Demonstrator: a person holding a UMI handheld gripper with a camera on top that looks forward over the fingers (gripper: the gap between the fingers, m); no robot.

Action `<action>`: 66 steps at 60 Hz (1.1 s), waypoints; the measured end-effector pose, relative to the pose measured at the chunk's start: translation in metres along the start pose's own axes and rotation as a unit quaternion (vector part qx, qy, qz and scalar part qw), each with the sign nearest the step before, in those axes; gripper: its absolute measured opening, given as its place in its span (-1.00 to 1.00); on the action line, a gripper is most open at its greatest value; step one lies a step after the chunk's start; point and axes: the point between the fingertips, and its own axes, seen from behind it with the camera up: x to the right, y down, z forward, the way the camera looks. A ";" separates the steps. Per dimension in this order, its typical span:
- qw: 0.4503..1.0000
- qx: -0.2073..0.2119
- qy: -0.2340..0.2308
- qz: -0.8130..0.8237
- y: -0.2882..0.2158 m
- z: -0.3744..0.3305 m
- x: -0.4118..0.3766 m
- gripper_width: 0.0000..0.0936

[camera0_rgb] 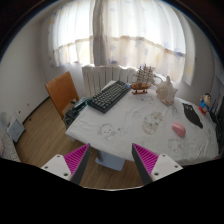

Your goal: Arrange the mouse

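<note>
I am hovering the tongs (111,160), spread apart and empty, well back from the desk (120,125); the pink mouse (179,129) is lying beyond them, so I am judging approach comes next

Single wide-angle view carried on the gripper (110,160), directed forward along the fingers (74,158), held high and well back from the bench (125,130), bench seen obliquely from above, curtained window (120,30) faced beyond, no second view supplied.
</note>
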 end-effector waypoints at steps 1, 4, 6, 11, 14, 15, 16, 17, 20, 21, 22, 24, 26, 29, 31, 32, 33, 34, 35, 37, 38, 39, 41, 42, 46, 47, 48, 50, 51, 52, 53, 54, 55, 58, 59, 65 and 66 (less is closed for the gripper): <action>1.000 0.001 0.002 0.002 -0.001 0.001 0.002 0.83; 1.000 0.005 0.007 0.010 -0.002 0.002 0.011 0.82; 1.000 0.010 0.011 0.015 -0.003 0.003 0.020 0.82; 0.999 0.018 0.033 0.025 0.000 0.005 0.054 0.82; 0.998 0.022 0.049 0.034 0.002 0.006 0.079 0.83; 0.998 0.023 0.054 0.038 0.003 0.006 0.087 0.82; 0.997 0.023 0.059 0.043 0.004 0.005 0.095 0.83; 0.997 0.024 0.063 0.047 0.006 0.005 0.104 0.83; 0.995 0.023 0.079 0.057 0.011 0.005 0.130 0.82; 0.994 0.023 0.086 0.060 0.012 0.005 0.140 0.82; 0.994 0.024 0.092 0.062 0.014 0.005 0.149 0.83; 0.992 0.025 0.106 0.065 0.018 0.004 0.168 0.83; 0.990 0.026 0.119 0.067 0.022 0.004 0.187 0.83; 0.988 0.026 0.136 0.069 0.029 0.006 0.212 0.83; 0.986 0.025 0.145 0.073 0.034 0.006 0.228 0.83; 0.986 0.026 0.149 0.075 0.036 0.007 0.234 0.82; 0.985 0.028 0.152 0.077 0.037 0.008 0.241 0.82; 0.984 0.029 0.155 0.079 0.039 0.008 0.248 0.82; 0.984 0.030 0.159 0.080 0.040 0.009 0.255 0.82; 0.982 0.032 0.164 0.083 0.042 0.011 0.267 0.82; 0.982 0.033 0.166 0.085 0.043 0.012 0.273 0.82; 0.981 0.034 0.168 0.086 0.044 0.013 0.279 0.82; 0.981 0.036 0.168 0.089 0.043 0.015 0.289 0.82; 0.981 0.038 0.168 0.091 0.043 0.017 0.294 0.83; 0.981 0.047 0.163 0.097 0.043 0.026 0.309 0.82; 0.981 0.050 0.162 0.098 0.043 0.029 0.313 0.82; 0.980 0.052 0.162 0.099 0.043 0.032 0.317 0.82; 0.980 0.053 0.162 0.102 0.044 0.039 0.325 0.82; 0.980 0.054 0.163 0.104 0.045 0.042 0.329 0.82; 0.979 0.056 0.164 0.106 0.047 0.046 0.332 0.82; 0.979 0.054 0.165 0.107 0.046 0.050 0.337 0.82; 0.979 0.055 0.166 0.107 0.046 0.054 0.342 0.82; 0.979 0.055 0.166 0.107 0.047 0.058 0.345 0.82; 0.979 0.054 0.166 0.107 0.049 0.072 0.356 0.82; 0.979 0.053 0.166 0.107 0.050 0.076 0.359 0.82; 0.979 0.056 0.164 0.110 0.049 0.103 0.377 0.82; 0.979 0.056 0.162 0.110 0.047 0.111 0.380 0.82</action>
